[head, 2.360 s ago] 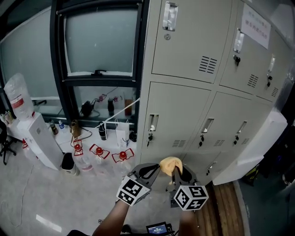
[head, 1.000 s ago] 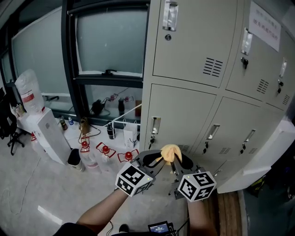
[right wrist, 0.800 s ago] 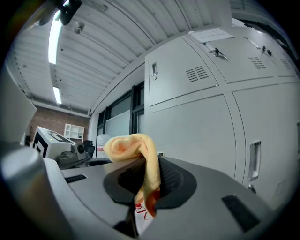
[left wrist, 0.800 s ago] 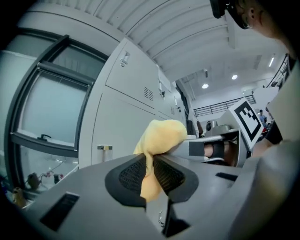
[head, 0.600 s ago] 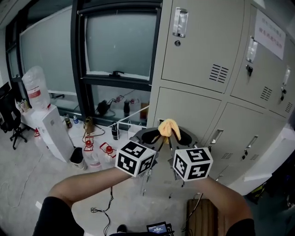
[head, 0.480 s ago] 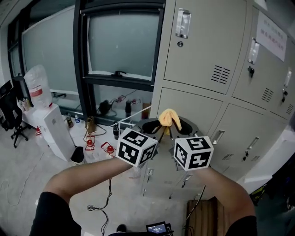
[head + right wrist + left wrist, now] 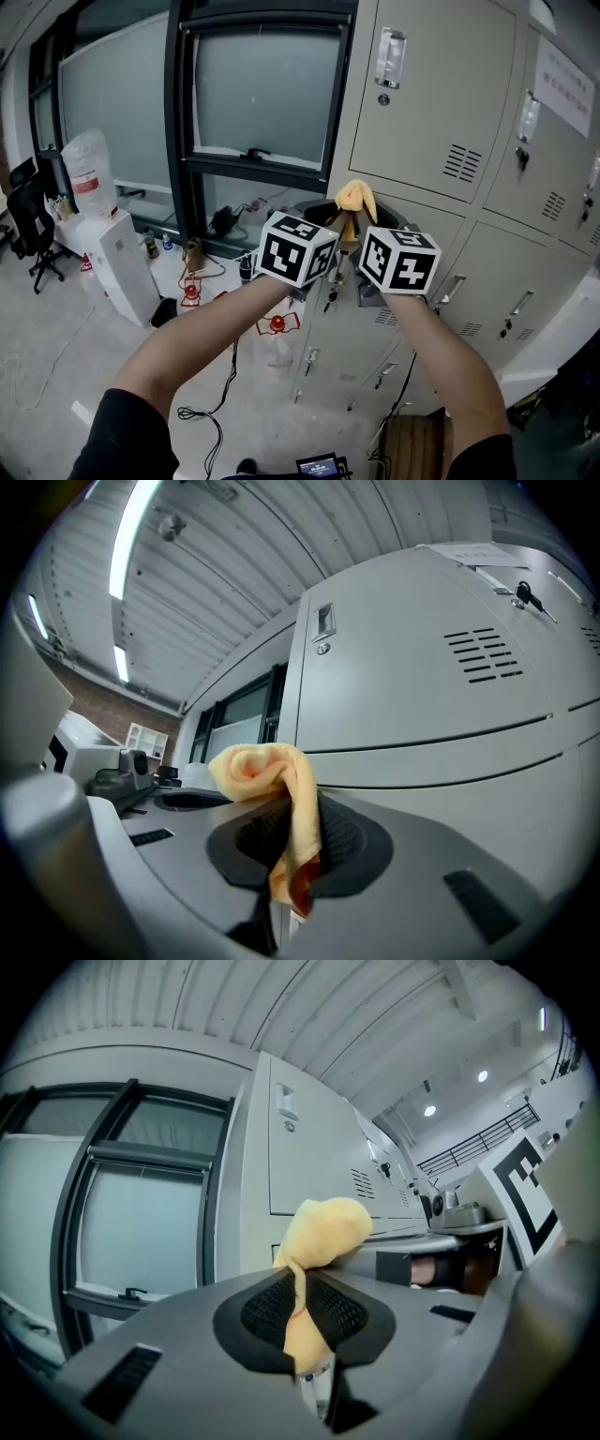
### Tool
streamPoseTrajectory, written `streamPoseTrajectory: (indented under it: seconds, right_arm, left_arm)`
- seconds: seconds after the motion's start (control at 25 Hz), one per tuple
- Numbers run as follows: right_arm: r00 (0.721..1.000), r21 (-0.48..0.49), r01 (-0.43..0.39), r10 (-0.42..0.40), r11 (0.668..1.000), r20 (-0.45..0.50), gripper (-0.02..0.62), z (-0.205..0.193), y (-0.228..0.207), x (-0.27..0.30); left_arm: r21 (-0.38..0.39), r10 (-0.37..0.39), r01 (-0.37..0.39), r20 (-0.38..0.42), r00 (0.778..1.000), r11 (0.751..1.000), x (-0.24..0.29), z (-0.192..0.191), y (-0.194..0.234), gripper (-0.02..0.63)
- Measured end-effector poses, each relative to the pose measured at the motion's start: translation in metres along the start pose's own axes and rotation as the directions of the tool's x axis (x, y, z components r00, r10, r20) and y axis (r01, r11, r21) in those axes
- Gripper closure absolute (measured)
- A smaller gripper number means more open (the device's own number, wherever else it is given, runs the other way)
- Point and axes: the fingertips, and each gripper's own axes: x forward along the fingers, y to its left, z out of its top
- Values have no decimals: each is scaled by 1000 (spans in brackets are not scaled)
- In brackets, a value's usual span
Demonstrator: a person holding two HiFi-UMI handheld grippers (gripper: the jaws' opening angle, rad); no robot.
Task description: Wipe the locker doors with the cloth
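**A:** ok so your left gripper [image 7: 302,1326] is closing its jaws and the cloth [image 7: 319,1230] is already pinched between the pads. Your right gripper [image 7: 295,855] is clamped on the same yellow cloth from the other side. The loose bunch pokes up above both pairs of jaws.

**B:** yep, you've got it in both at once, like mid hand-over or you're just bunching it up. Where it sits: up in front of the locker bank [image 7: 441,94], near its left edge, about level with the seam between the top door and the one under it. From the head view I'd say it's near the metal but not on it. Can't swear to that though.

**A:** so progress-wise you're basically at zero, by my reckoning. No streaks or damp patches show on any door [image 7: 412,300]. Every door is left to do, and you'll want one gripper to take the cloth first.

**B:** containers: all the lockers in view are shut, so you can't see what's inside. The big bottle [image 7: 89,173] on the water dispenser by the window looks clear, fill level I can't tell. There are red-capped jugs [image 7: 191,292] on the floor below the window, contents same story.
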Motion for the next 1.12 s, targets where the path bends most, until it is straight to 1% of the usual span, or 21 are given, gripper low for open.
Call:
streamPoseTrajectory:
  seconds: [0.12,0.28,0.48,0.72,0.88,1.12]
  right_arm:
    - [1000,10,15,-15,1000,13,525,-3,-6,4]
    - [999,3,28,-28,1000,26,525,-5,-10,8]
    - [999,-21,30,-29,999,28,525,-4,-10,10]
    - [999,-34,31,-30,999,29,525,-5,-11,11]
    - [999,-33,33,-32,999,25,525,-5,-11,11]
    - [999,-44,50,-49,998,23,525,-4,-13,8]
  left_arm:
    - [31,-15,15,10,1000,999,5,0,0,558]
    - [13,-31,30,16,999,999,10,-2,1,560]
    - [34,-47,46,20,999,998,13,-2,4,561]
    - [43,-55,54,25,998,998,15,-3,4,563]
    - [40,-53,52,17,998,998,14,-3,4,563]
    - [38,-18,17,16,1000,999,14,-2,1,565]
